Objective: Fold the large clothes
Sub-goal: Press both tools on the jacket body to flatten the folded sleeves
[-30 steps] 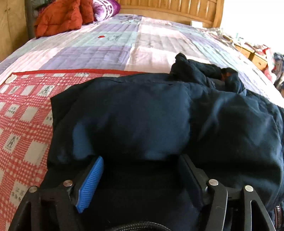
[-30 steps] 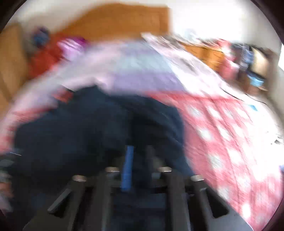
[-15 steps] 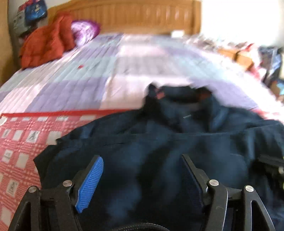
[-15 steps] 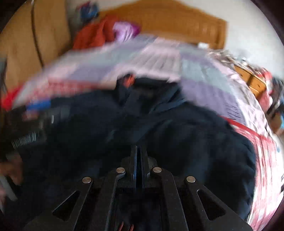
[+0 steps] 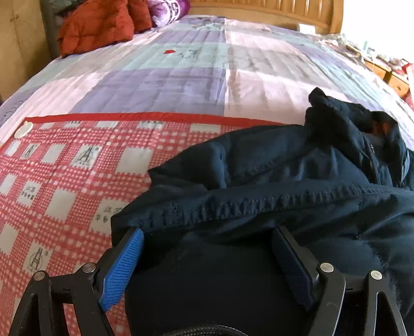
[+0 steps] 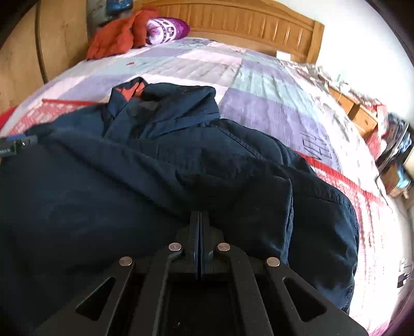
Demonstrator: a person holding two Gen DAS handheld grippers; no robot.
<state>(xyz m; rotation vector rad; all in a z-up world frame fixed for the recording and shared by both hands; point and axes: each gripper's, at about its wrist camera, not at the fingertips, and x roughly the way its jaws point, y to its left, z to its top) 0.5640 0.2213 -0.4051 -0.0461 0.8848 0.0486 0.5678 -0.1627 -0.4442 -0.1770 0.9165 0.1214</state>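
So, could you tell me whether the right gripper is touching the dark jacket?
Touching: right wrist view shows the right gripper shut, its fingertips buried in the dark jacket.

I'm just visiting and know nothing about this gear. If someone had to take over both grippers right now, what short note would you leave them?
Left gripper: jaws wide and just been opening; the navy jacket hem lies between them, not pinched.
Right gripper: jaws shut tight at a fold of the jacket; whether cloth is caught I cannot tell.
Jacket: bunched on the red checked cloth over the quilt, collar toward the headboard.
Done: lower part seems folded up over the body.
Left: probably flatten and finish the fold.
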